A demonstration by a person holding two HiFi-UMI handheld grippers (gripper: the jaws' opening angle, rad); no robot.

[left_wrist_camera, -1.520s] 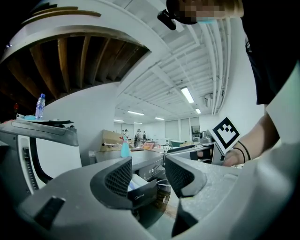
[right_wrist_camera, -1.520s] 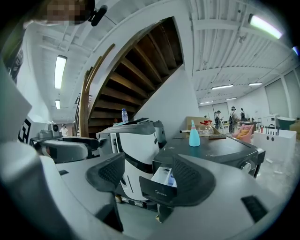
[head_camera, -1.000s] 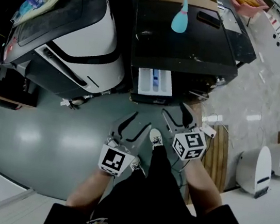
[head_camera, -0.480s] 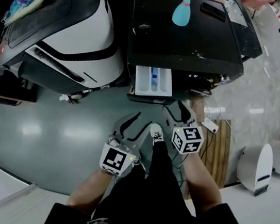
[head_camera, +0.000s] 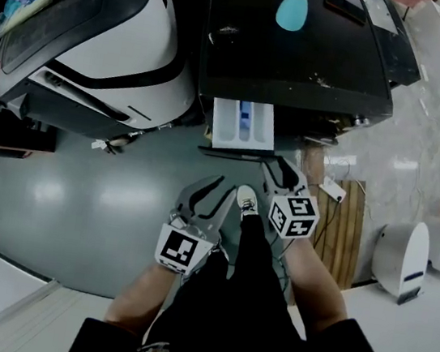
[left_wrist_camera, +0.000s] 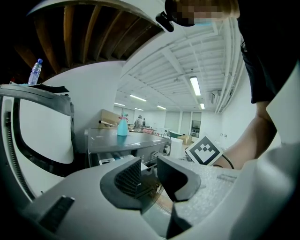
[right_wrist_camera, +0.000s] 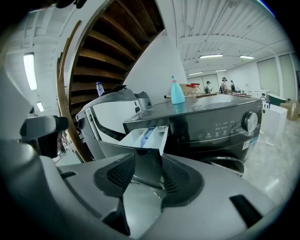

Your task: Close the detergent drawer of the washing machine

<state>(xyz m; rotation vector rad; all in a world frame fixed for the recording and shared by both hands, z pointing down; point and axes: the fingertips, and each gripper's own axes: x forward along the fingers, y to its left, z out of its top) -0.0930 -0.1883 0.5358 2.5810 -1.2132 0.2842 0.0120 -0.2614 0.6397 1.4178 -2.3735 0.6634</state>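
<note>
Item: detergent drawer (head_camera: 244, 125), pulled out at top left of the washing machine (head_camera: 303, 60) front; left gripper (head_camera: 210, 196) and right gripper (head_camera: 284, 175) both empty, short of that front, jaws just narrowing yet apart (best: meet the drawer face squarely, push straight in).

White detergent drawer (head_camera: 244, 125) pulled open, front of dark washer (head_camera: 303, 60)

A turquoise plastic bottle (head_camera: 292, 10) stands upright, a rounded white-and-black machine (head_camera: 132, 51) to its left — a slatted wooden board (head_camera: 347, 223) lies on the grey floor (head_camera: 76, 207).
</note>
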